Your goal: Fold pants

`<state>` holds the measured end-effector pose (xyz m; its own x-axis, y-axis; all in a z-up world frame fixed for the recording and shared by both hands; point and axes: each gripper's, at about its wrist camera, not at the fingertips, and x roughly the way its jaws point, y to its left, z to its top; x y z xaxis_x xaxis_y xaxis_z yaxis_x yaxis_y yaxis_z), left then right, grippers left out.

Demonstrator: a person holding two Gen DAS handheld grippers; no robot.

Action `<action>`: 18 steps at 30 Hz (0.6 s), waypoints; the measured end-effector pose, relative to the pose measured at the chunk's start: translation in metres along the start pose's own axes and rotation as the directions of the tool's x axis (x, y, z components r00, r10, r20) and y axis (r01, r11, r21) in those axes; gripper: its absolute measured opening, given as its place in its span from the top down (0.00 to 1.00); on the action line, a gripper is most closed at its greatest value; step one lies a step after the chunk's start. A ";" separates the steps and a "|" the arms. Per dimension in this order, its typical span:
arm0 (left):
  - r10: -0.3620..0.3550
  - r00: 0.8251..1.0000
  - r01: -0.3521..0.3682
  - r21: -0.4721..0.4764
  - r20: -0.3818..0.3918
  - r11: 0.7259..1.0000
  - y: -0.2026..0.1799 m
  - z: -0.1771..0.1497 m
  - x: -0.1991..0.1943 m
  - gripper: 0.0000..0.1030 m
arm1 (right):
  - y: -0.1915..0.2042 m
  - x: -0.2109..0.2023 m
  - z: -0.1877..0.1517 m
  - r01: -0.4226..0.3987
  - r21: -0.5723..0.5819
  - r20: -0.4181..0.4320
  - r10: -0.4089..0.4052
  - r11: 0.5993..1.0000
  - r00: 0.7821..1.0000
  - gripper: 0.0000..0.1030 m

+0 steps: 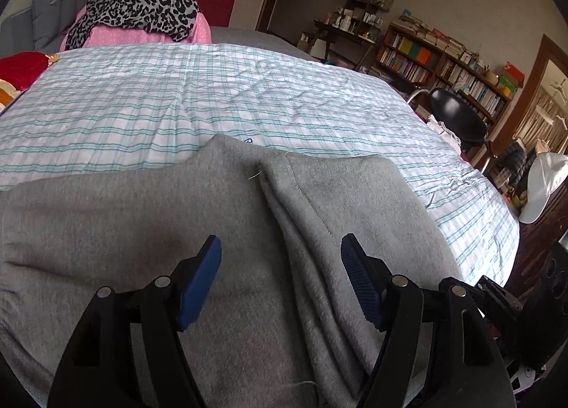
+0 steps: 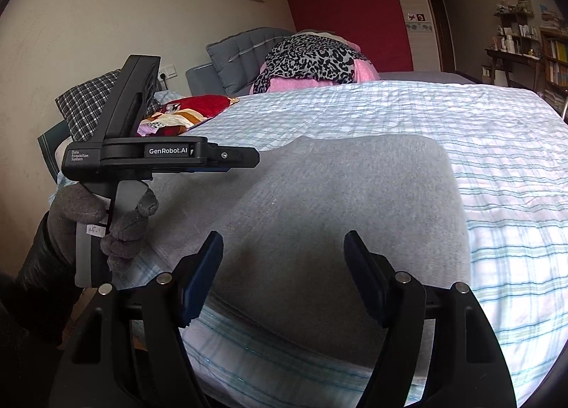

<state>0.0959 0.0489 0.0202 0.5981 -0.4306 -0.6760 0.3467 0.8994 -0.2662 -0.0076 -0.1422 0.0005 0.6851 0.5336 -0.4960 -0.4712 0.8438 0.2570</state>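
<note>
Grey sweatpants (image 1: 149,216) lie folded on the checked bedspread (image 1: 198,88), with a seamed fold ridge (image 1: 294,181) running away from me. My left gripper (image 1: 281,248) hovers over the pants, its blue pads (image 1: 198,280) standing wide apart with nothing pressed between them. In the right wrist view the same pants (image 2: 337,188) form a smooth grey slab near the bed's front edge. My right gripper (image 2: 284,241) stands open just above their near part. The left gripper (image 2: 245,159) shows there from the side, held by a grey-gloved hand (image 2: 120,227) over the pants' left end.
A heap of leopard-print and pink clothes (image 1: 142,14) sits at the far end of the bed, with red bedding (image 1: 21,67) beside it. To the right stand bookshelves (image 1: 443,64), a black chair (image 1: 458,117) and a white cap (image 1: 543,184).
</note>
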 end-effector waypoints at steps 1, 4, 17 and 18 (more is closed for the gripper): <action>0.009 1.000 -0.009 -0.004 0.007 1.000 0.003 -0.005 -0.005 0.32 | 0.006 0.006 0.001 -0.006 -0.016 -0.008 0.006 1.000 1.000 0.30; 0.023 0.999 -0.023 -0.028 0.023 0.999 0.014 -0.019 -0.022 0.32 | 0.024 0.022 0.003 0.002 -0.074 -0.029 -0.004 0.997 1.000 0.30; 0.149 0.987 -0.137 -0.170 0.059 0.976 0.072 -0.066 -0.074 0.32 | 0.042 0.062 -0.013 0.059 -0.157 -0.083 -0.073 0.986 0.994 0.27; 0.156 0.986 -0.141 -0.190 0.067 0.972 0.077 -0.069 -0.080 0.32 | 0.042 0.062 -0.014 0.058 -0.154 -0.083 -0.072 0.986 0.994 0.26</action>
<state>0.0251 0.1581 0.0064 0.6916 -0.2890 -0.6619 0.1151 0.9488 -0.2940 0.0077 -0.0742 -0.0309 0.6687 0.4650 -0.5802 -0.5104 0.8545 0.0966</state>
